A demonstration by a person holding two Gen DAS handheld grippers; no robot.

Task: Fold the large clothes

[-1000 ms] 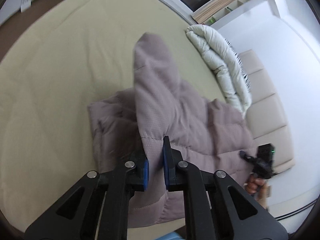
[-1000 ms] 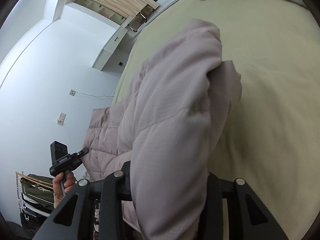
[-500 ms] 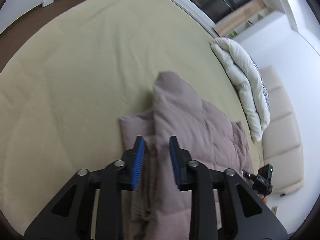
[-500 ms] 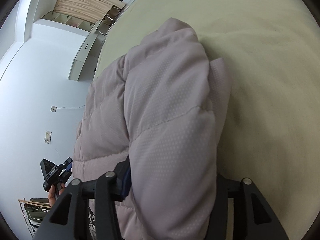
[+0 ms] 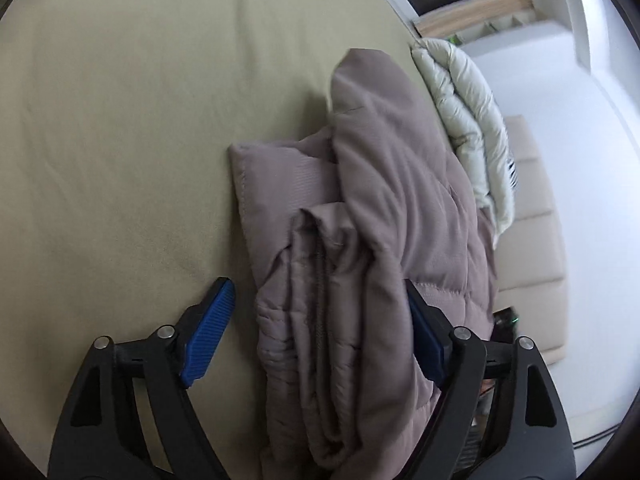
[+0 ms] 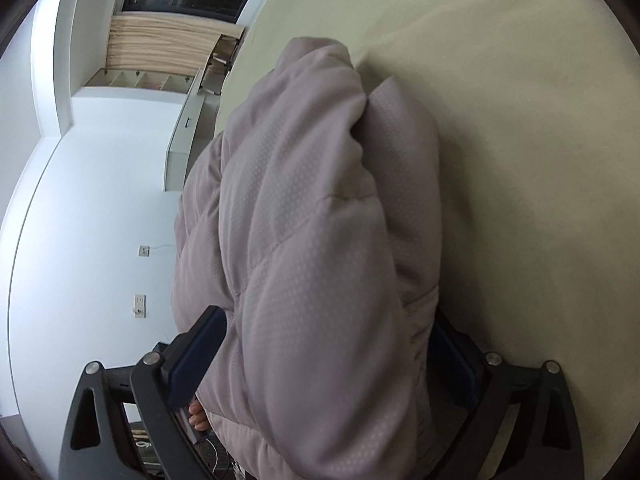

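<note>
Jacket fabric, mauve and quilted, is bunched in a folded heap on the bed. Its near end is located between the fingers of both tongs. On the left tongs, the jaws are opening: the left blue pad is seen apart from the cloth over bare sheet, while the right pad is partly covered by a fold. On the right tongs, the jaws are opening wide; the padded bulk is seen between them, and contact with the pads cannot be determined. The bed is covered by a pale yellow-green sheet, lightly creased. A white duvet is rolled just beyond the jacket, beside a cream upholstered headboard. White walls and a curtained window are visible past the bed edge. Open sheet is available left of the heap in the left view.
</note>
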